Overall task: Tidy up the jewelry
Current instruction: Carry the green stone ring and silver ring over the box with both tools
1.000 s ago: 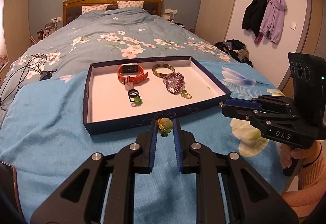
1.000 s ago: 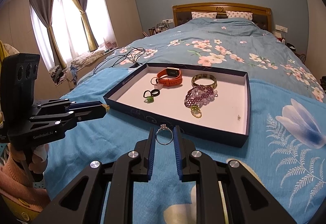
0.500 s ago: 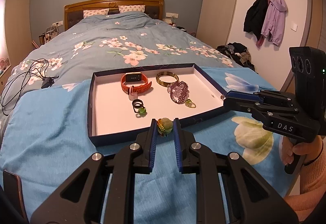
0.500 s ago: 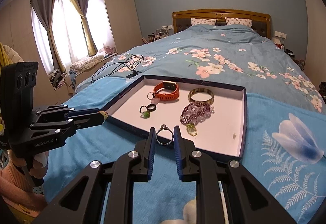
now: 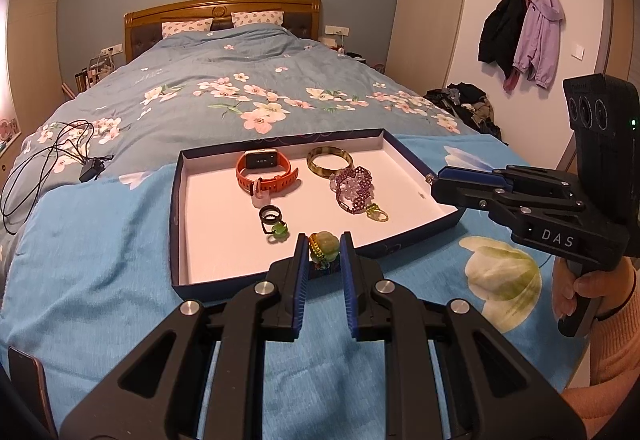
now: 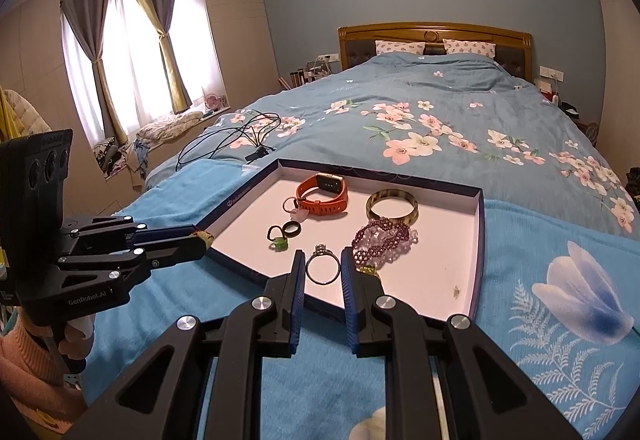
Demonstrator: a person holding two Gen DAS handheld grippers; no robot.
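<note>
Carrying one piece each, both grippers have closed in on the tray (image 5: 176, 224) over the last second. The left gripper (image 5: 324, 246) is clamped on a green bead charm (image 5: 325, 247) with a yellow braided cord, and its tips, which sat short of the tray's near wall a second ago, now reach over that wall. The right gripper (image 6: 322, 267) is clamped on a silver ring (image 6: 322, 268) with a small stone; its tips too have come from short of the wall to over the tray's near edge. Neither grip has altered.

The tray lies on the blue blanket (image 5: 92, 240) at the foot end of the bed. Inside, toward the far edge, sit an orange watch (image 5: 266, 169) and a brown bangle (image 5: 329, 161); a purple bead bracelet (image 5: 354, 187) lies just in front of the bangle, and small dark and green rings (image 5: 274, 222) lie near the middle.

Judging by this, both pieces are close to being set down, with bare floor free along the near edge and toward the right side.
</note>
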